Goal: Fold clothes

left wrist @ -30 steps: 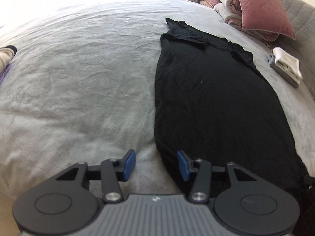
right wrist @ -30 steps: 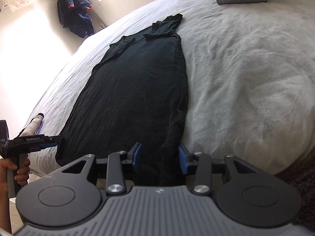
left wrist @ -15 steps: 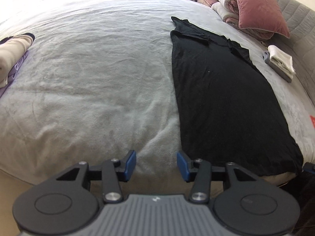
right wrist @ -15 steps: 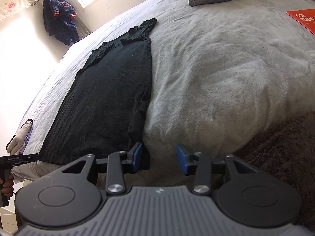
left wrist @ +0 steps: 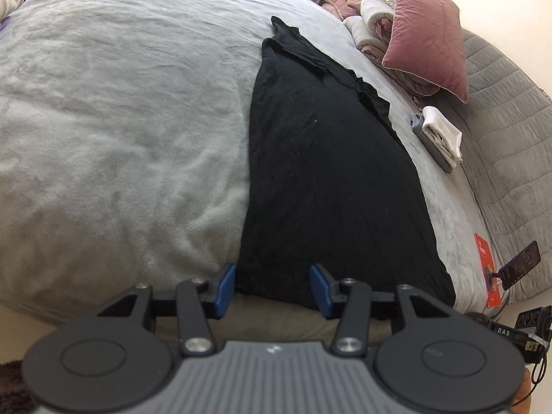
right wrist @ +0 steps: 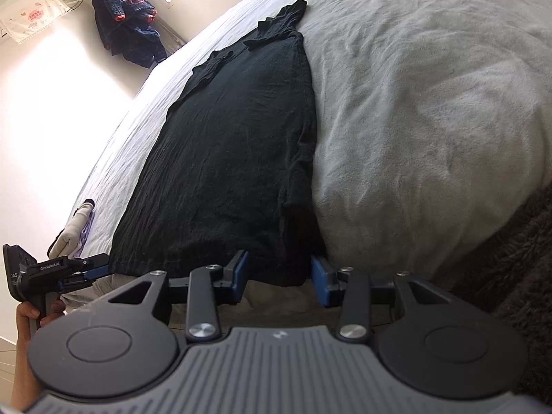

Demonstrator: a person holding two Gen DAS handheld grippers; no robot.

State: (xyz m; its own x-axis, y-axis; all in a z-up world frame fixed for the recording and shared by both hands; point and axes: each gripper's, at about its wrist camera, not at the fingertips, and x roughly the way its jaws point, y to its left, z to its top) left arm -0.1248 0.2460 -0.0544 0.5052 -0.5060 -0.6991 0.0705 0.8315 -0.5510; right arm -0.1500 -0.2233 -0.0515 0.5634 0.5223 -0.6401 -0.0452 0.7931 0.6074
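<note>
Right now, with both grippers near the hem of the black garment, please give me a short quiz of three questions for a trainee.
1. True or false: the black dress lies spread flat on the grey bed cover.
2. What leans at the bed's head? A) pink cushion B) lamp
3. Fill in: the right gripper frames the dress's ___ edge.

Key: 1 true. 2 A, the pink cushion. 3 bottom (hem).

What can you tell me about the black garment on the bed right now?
The black garment is thin, matte, faintly wrinkled fabric, laid flat lengthwise on the grey bedspread. Short sleeves lie folded inward at the far end; the hem reaches the bed's near edge. The left tongs and right tongs straddle its hem corners, not yet pinching.
</note>
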